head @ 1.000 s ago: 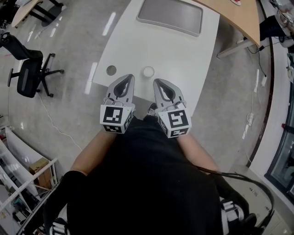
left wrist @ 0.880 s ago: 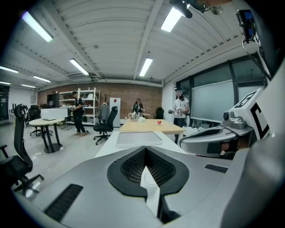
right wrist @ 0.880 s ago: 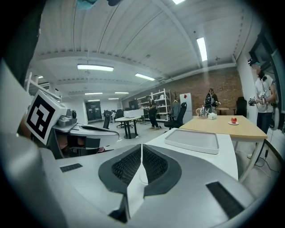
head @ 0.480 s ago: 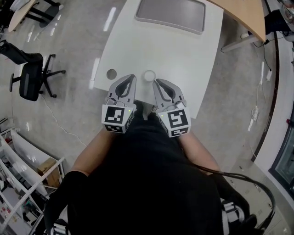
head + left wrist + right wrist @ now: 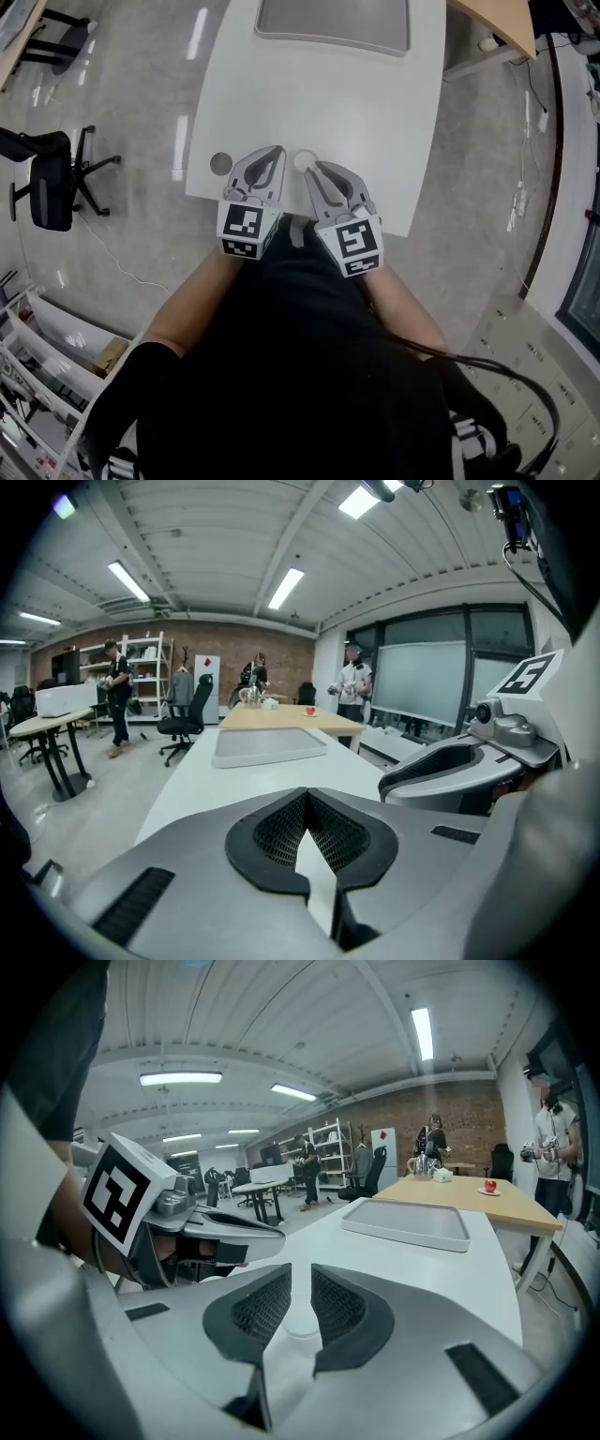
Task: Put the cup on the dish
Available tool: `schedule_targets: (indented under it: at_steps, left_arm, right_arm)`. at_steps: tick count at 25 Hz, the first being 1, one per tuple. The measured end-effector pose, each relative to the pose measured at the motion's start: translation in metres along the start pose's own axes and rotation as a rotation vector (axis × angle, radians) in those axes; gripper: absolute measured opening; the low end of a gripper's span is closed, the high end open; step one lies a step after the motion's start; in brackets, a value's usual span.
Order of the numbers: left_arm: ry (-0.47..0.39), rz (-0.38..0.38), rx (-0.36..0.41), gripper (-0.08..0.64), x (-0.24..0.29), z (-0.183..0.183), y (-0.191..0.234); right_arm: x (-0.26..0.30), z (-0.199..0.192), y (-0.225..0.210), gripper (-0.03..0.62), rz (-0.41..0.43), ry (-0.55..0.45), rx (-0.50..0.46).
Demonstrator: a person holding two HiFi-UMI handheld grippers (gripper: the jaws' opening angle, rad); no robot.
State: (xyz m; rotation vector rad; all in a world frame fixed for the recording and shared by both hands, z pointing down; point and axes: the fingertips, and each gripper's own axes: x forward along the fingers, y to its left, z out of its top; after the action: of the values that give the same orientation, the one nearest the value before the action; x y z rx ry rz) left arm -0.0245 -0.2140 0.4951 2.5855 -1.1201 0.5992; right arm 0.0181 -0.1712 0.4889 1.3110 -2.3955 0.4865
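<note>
A small white cup [image 5: 303, 160] stands near the front edge of the white table [image 5: 375, 112]. A flat grey round dish [image 5: 220, 163] lies to its left, close to the table's left corner. My left gripper [image 5: 273, 150] is shut and empty, its tip over the table between dish and cup. My right gripper [image 5: 315, 170] is shut and empty, its tip just right of and behind the cup. In the right gripper view the cup [image 5: 302, 1324] shows low behind the narrow slit of my right gripper [image 5: 300, 1283]. In the left gripper view my left gripper [image 5: 305, 797] has its pads meeting.
A grey tray [image 5: 333, 23] lies at the table's far end. A wooden desk [image 5: 497, 23] adjoins at the far right. An office chair [image 5: 52, 183] stands on the floor to the left. Several people stand far off in both gripper views.
Both grippers have edged forward over the table's front edge. The left tip now lies between dish and cup, and the right tip has come closer to the cup. Both stay shut.
</note>
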Motion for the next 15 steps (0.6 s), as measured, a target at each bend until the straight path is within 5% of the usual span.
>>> schedule_targets:
  at_steps: [4,15]
  left_arm:
    - [0.018,-0.01,-0.011,0.006,0.017,-0.007,0.009]
    - [0.081,-0.055,-0.034,0.006,0.037,-0.036,0.029]
  right_arm:
    - [0.013,-0.012,-0.002,0.164,0.037,0.021,0.024]
    - [0.055,-0.063,-0.008,0.272,0.049,0.107,-0.024]
